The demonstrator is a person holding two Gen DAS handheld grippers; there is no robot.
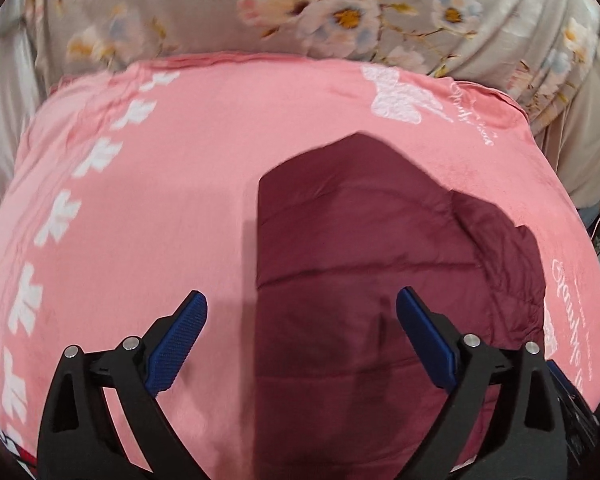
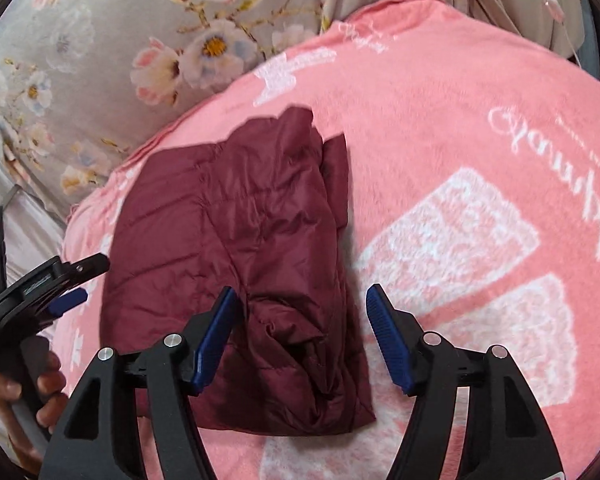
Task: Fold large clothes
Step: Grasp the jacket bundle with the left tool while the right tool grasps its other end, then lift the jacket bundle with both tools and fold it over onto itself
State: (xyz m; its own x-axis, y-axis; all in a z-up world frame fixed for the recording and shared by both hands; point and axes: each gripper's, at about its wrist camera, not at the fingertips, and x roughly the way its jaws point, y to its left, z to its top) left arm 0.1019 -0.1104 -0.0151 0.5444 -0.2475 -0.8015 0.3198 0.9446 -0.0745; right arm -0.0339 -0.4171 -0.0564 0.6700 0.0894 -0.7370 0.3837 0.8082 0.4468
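Springing back open is the biggest risk for the maroon quilted jacket [image 2: 236,240], which lies folded into a compact bundle on the pink blanket [image 2: 440,100], toward its left side in the right wrist view: the padded, slippery-looking fabric is bunched and creased along the right edge, and with nothing pressing on it the top layer could, by the look of it, slide or puff up and undo the fold. Neither tool holds it. The right gripper [image 2: 302,336] hangs over the bundle's near right edge with its jaws spread and nothing between the blue pads; the left gripper [image 1: 302,342] is also spread wide and empty, above the jacket's near left edge, and a hand [image 2: 28,392] grips its handle at the left of the right wrist view. A smaller risk is that a lowered pad would catch the fluffy blanket together with the jacket edge and drag both, since the bundle lies flat against the pile. A loose flap at the far right corner of the jacket could also stick out if the bundle is lifted. Beyond the blanket lies a grey flowered sheet [image 1: 340,12]. As for writing, the blanket carries white cursive script [image 2: 540,148] beside white woven patches and a row of leaf-like marks; its letters are too curled and blurred to read with any confidence, and no brand tag shows on the jacket.
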